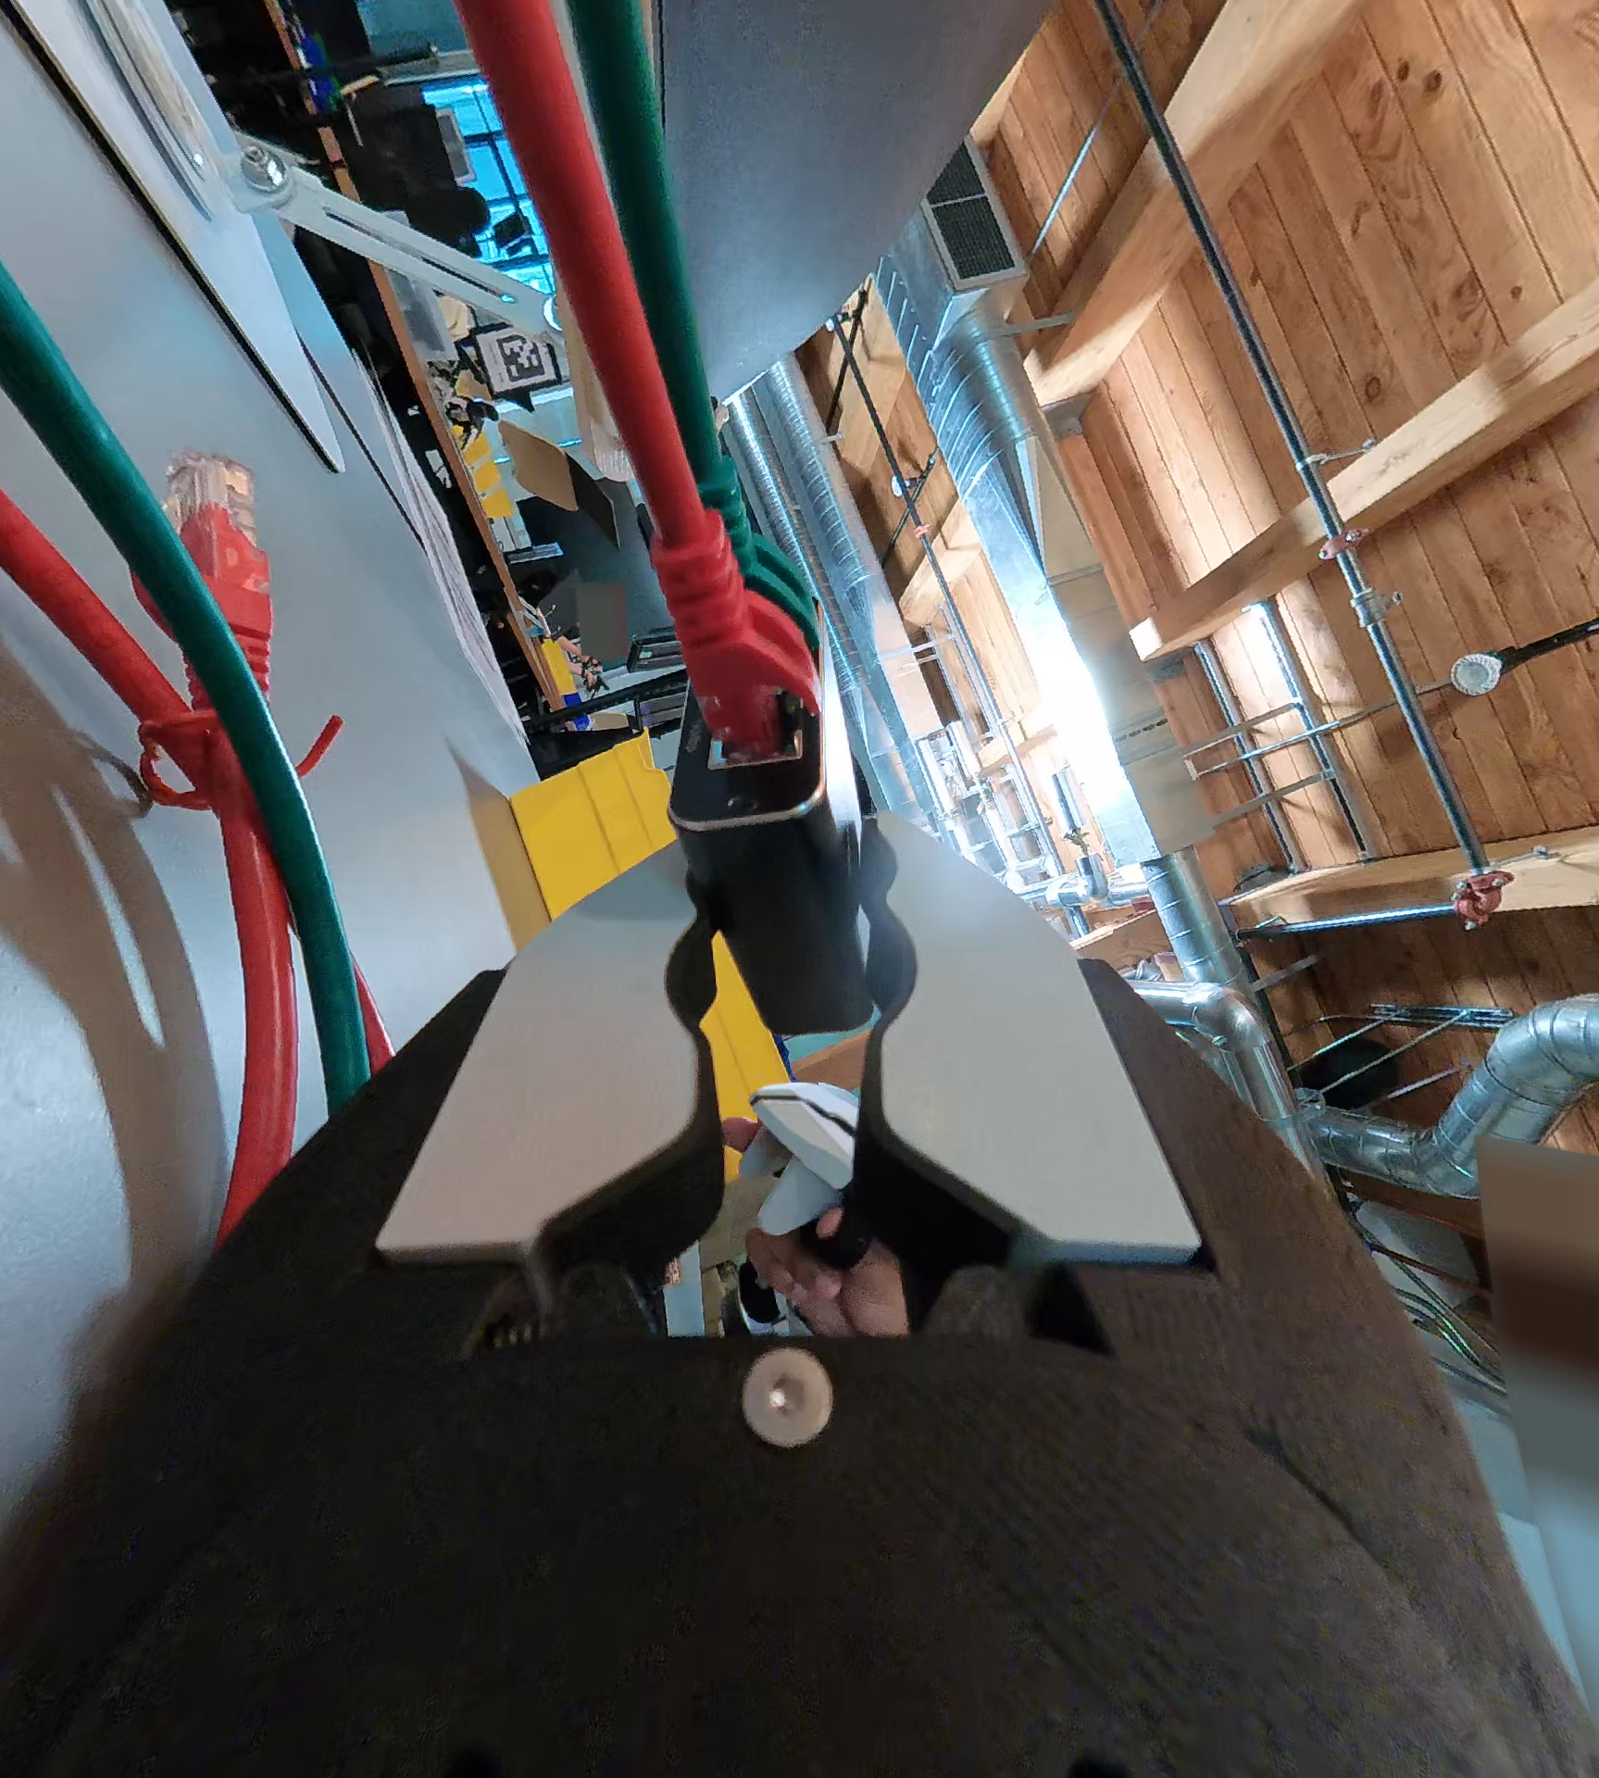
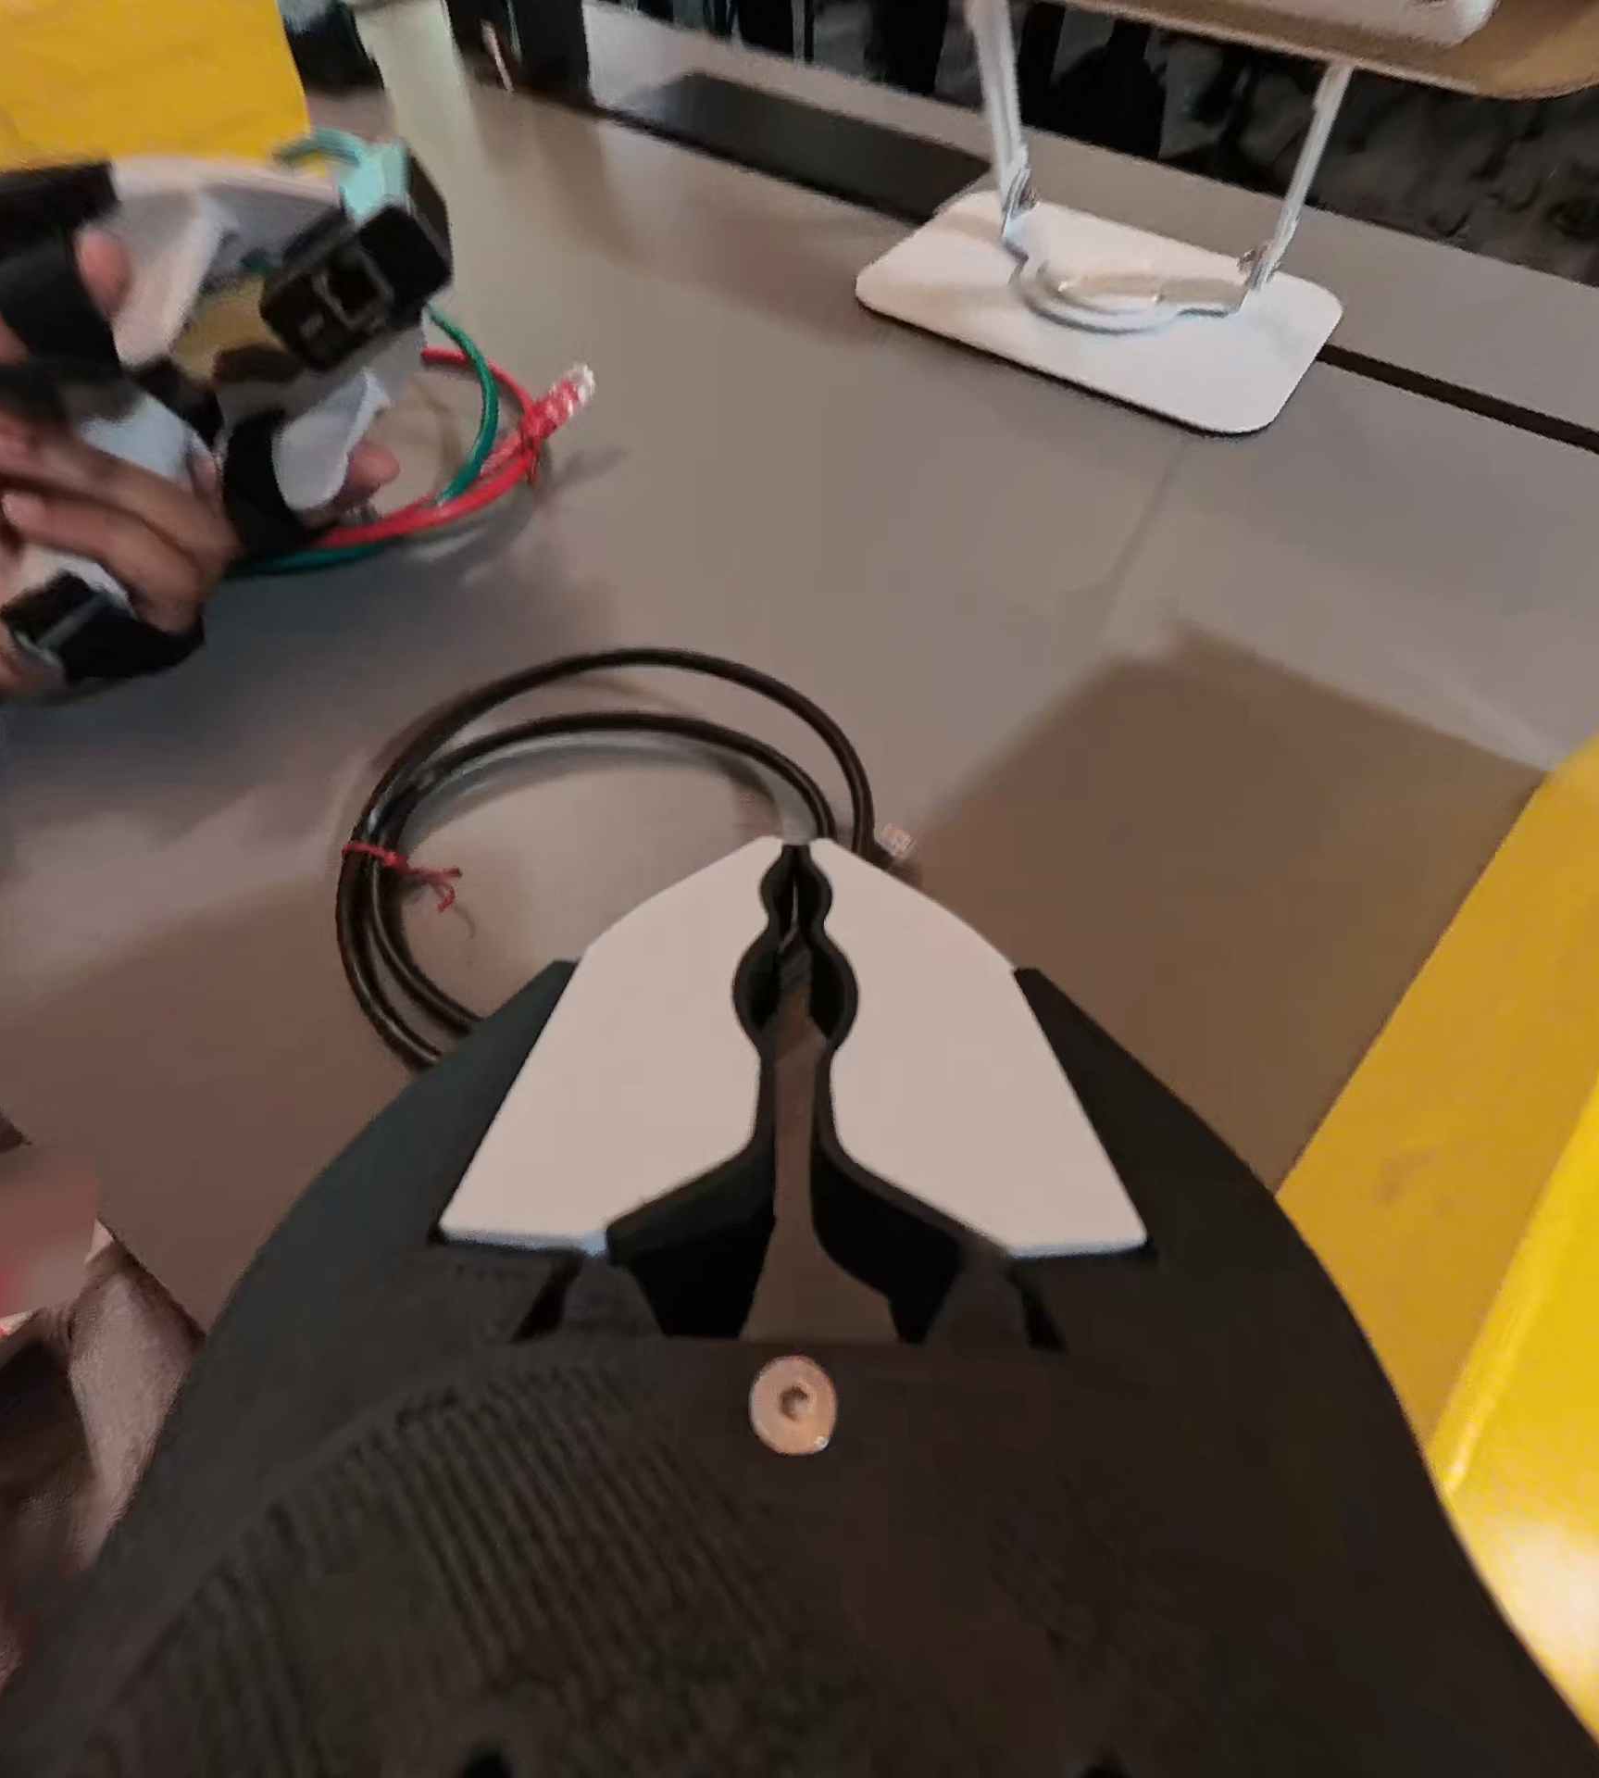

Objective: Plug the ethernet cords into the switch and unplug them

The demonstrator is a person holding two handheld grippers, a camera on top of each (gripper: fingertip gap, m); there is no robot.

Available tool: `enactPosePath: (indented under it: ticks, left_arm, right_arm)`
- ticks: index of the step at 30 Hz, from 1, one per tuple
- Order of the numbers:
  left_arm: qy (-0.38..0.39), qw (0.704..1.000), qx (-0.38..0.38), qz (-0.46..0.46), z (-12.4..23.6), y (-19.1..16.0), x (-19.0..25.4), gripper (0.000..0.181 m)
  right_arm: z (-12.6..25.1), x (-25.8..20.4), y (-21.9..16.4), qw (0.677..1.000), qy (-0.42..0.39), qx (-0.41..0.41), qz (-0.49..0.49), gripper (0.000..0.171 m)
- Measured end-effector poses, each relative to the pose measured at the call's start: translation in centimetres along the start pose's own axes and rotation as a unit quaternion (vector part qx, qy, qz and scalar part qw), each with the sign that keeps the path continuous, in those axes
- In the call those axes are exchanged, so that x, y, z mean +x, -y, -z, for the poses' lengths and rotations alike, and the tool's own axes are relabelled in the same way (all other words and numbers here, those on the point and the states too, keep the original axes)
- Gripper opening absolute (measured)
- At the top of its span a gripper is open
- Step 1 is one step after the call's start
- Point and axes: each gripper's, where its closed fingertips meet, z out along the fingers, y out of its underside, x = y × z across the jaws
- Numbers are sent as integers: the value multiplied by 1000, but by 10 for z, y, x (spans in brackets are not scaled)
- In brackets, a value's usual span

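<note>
The switch [image 1: 776, 895] is a small black box with rounded edges, lifted off the table and clamped at its lower body between two grey fingers, its port face tilted outward. A red ethernet cord [image 1: 728, 616] sits plugged into one port, with a green cord [image 1: 766, 558] plugged in just behind it. The red cord's other clear-tipped plug [image 1: 218, 539] lies loose beside a tied red-and-green bundle. A coiled black cord [image 2: 603, 847] rests on the grey table
</note>
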Motion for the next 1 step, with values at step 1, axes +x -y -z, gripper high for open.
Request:
enactPosePath:
  ticks: [1]
  left_arm:
    - [0,1000,1,0,0,0,0,28]
  right_arm:
    - [0,-2,-5,1000,-2,-22,20,2]
